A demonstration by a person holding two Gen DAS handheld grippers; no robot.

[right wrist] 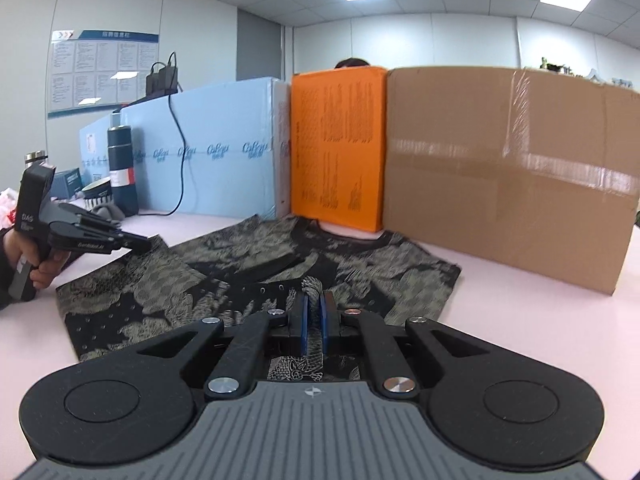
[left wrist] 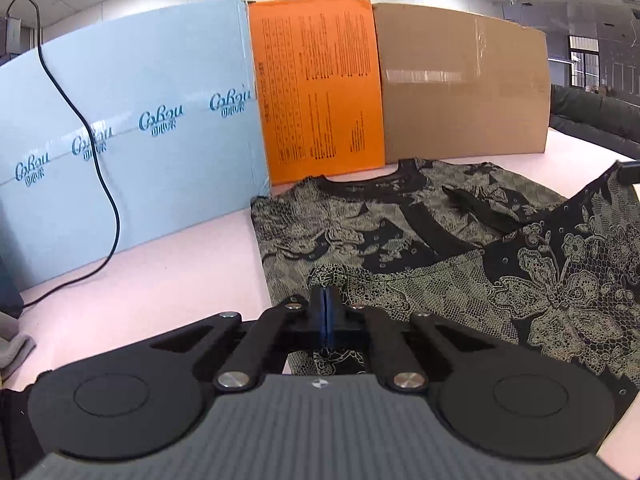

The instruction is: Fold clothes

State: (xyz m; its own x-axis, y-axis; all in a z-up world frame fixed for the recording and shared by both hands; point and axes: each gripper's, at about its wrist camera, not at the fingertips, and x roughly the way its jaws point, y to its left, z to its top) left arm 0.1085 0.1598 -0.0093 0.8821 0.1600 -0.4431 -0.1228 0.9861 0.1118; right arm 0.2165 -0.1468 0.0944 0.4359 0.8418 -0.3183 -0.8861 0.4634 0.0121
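A black and beige patterned top [left wrist: 400, 232] lies on the pink table [left wrist: 160, 272], neckline toward the boxes; it also shows in the right wrist view [right wrist: 224, 280]. My left gripper [left wrist: 326, 300] is shut over the garment's near left edge; whether cloth is pinched I cannot tell. In the right wrist view the left gripper [right wrist: 140, 245] is at the left, above the garment's edge. My right gripper [right wrist: 313, 300] is shut on a fold of the top, with cloth bunched between the blue pads. The right gripper's tip [left wrist: 628, 170] holds a lifted part of the top at the right edge of the left wrist view.
A light blue box [left wrist: 132, 140], an orange box [left wrist: 316, 88] and a brown cardboard box [left wrist: 460, 80] stand in a row behind the garment. A black cable [left wrist: 96, 168] hangs over the blue box. A dark bottle [right wrist: 122, 168] and a bowl [right wrist: 96, 196] stand at far left.
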